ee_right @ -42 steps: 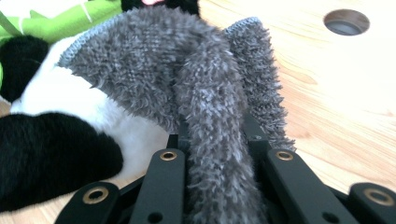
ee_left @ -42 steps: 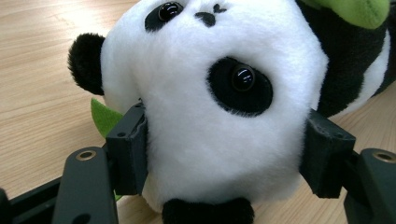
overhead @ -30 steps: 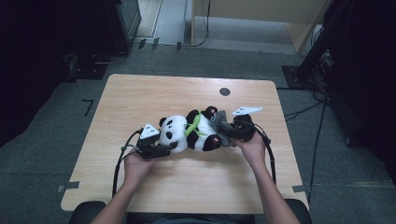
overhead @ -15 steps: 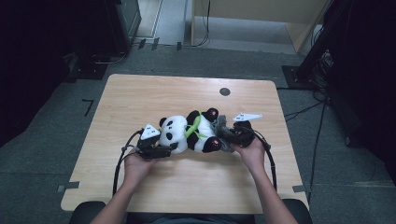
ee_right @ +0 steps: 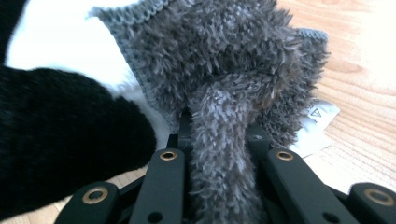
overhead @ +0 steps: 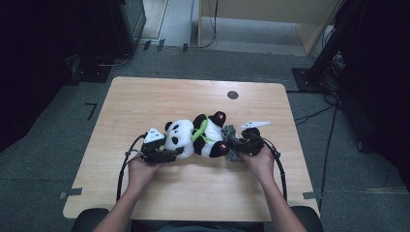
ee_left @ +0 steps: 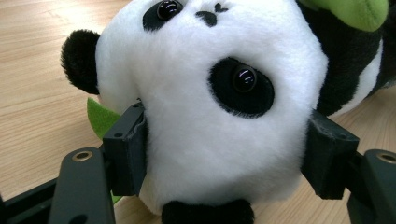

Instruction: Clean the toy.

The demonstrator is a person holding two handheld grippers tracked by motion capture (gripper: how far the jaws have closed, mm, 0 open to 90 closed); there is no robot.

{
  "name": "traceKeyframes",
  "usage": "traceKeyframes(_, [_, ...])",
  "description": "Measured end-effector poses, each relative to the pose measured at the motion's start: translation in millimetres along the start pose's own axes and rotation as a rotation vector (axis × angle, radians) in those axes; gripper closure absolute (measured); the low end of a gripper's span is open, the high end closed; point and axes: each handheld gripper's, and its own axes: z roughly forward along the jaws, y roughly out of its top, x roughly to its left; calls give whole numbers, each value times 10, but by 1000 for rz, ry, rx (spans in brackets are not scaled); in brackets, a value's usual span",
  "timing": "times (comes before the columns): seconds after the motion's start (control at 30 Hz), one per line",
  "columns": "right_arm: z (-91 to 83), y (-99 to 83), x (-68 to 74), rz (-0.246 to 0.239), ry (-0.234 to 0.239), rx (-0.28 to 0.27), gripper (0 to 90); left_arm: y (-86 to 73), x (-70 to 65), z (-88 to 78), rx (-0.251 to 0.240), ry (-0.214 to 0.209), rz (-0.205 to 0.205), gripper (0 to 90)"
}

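While the toy panda lies across the middle of the table, each hand works one end of it.

High view, panda: the toy panda (overhead: 196, 137) lies on its side on the table (overhead: 145, 101), head toward the left gripper (overhead: 167, 155), feet toward the right gripper (overhead: 231, 145).
High view, cloth: a grey fuzzy cloth (overhead: 229, 131) sits at the panda's feet, apparently being fitted to the toy or pulled off it.
High view, change: against the earlier frames the right hand (overhead: 261, 159) sits a little lower and nearer the person; the left hand (overhead: 140, 169) has kept its place.
Left gripper view, jaws: clamped on either side of the panda's white head (ee_left: 219, 116), pads sunk into the plush, likely to steady the toy.
Left gripper view, leaf: a green felt piece (ee_left: 100, 119) pokes out beside one jaw.
Right gripper view, jaws: pinched tight on a fold of the grey cloth (ee_right: 219, 140), beside a black paw (ee_right: 65, 144); a white label (ee_right: 320, 121) lies on the table.
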Motion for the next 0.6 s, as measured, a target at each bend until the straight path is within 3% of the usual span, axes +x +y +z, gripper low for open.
traceKeyframes(0.07, [12, -10, -18, 11, 5, 12, 765, 23, 5, -4, 14, 6, 17, 278])
traceKeyframes(0.3, [-46, 23, -45, -18, -25, 21, 763, 22, 18, -4, 12, 0, 12, 277])
traceKeyframes(0.6, [-329, 158, -12, -25, -52, -106, 763, 20, 12, -6, 11, 0, 15, 276])
